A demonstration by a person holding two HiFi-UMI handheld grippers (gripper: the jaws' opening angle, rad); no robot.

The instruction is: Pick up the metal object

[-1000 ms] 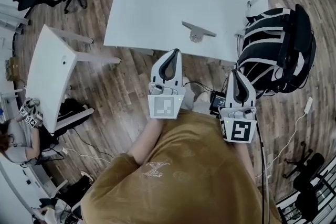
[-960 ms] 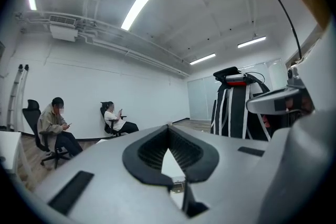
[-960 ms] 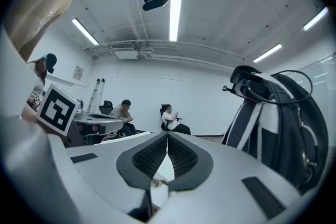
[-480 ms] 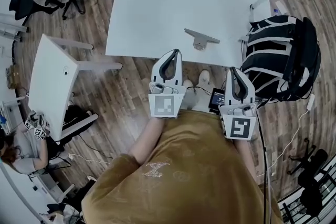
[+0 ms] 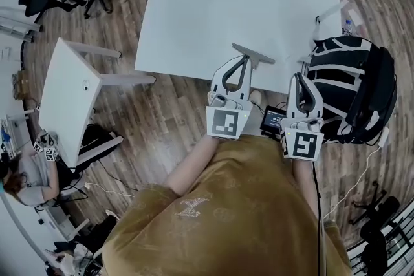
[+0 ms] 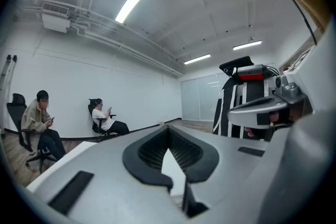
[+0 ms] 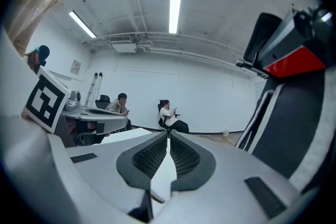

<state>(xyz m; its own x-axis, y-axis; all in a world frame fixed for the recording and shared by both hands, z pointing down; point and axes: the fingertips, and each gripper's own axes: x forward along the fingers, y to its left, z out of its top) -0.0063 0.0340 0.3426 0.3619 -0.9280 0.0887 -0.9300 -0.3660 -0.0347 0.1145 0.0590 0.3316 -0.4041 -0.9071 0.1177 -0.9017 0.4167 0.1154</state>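
Metal object (image 5: pixel 260 56): lying flat at the near edge of the white worktop (image 5: pixel 220 3), toward its right corner; a slim bar with a small foot under it (finer shape too small to read).
Left claw (image 5: pixel 240 63): pressed together at the tips, pinching nothing; reaching over the near edge and overlapping the left end of the bar as seen from above; touching or only hovering cannot be told.
Right claw (image 5: pixel 302 79): pressed together as well, and empty; held off the worktop, just short of its near right corner, beside the black striped backpack (image 5: pixel 352 84).
Done so far: the approach only; metal object neither gripped nor lifted.
Left to do: spreading a claw, setting it around the bar, closing, raising (by this judgement, nearly the whole task).
Change from half a second ago: left claw then short of the near edge, over the wooden floor (image 5: pixel 162 106) and well apart from the bar; now forward and to the right, up against it. Right claw in much the same pose. Metal object at the same spot on the worktop.
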